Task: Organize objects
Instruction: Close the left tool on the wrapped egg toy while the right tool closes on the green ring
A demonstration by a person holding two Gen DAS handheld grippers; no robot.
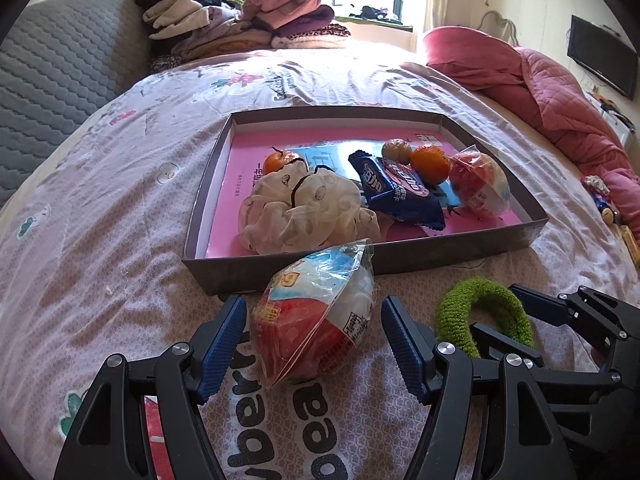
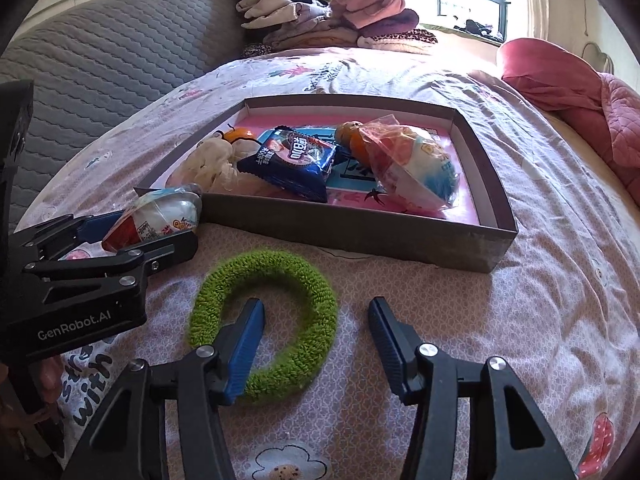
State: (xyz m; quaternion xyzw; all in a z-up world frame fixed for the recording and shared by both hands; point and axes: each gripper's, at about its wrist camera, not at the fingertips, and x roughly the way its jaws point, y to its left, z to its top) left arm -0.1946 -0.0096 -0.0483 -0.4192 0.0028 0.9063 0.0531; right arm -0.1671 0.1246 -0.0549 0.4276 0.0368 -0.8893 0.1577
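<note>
Bedding fills both views: we see a bed under a pale pink printed sheet, with a grey quilted headboard at its far left, a pile of folded clothes at the far end and a rumpled pink quilt along the right.

Next in size is the shallow cardboard tray with a pink lining, lying flat on the sheet in the middle. Inside it we count a cream printed scrunchie at the near left, a blue snack packet beside it, a wrapped egg-shaped toy at the right, and small oranges behind them.

Outside the tray, just against its near wall, lies a second wrapped egg toy, red and white under crinkled plastic. Our left claw straddles it with its jaws spread wide; the blue pads stand either side of the wrapper, and we cannot see them pressing on it.

To the right, a green knitted scrunchie lies flat on the sheet, near the tray but apart from it. Our right claw is released and partly spread, one finger set down inside the ring and the other outside, so the ring's right side sits between the jaws without being pinched.
</note>
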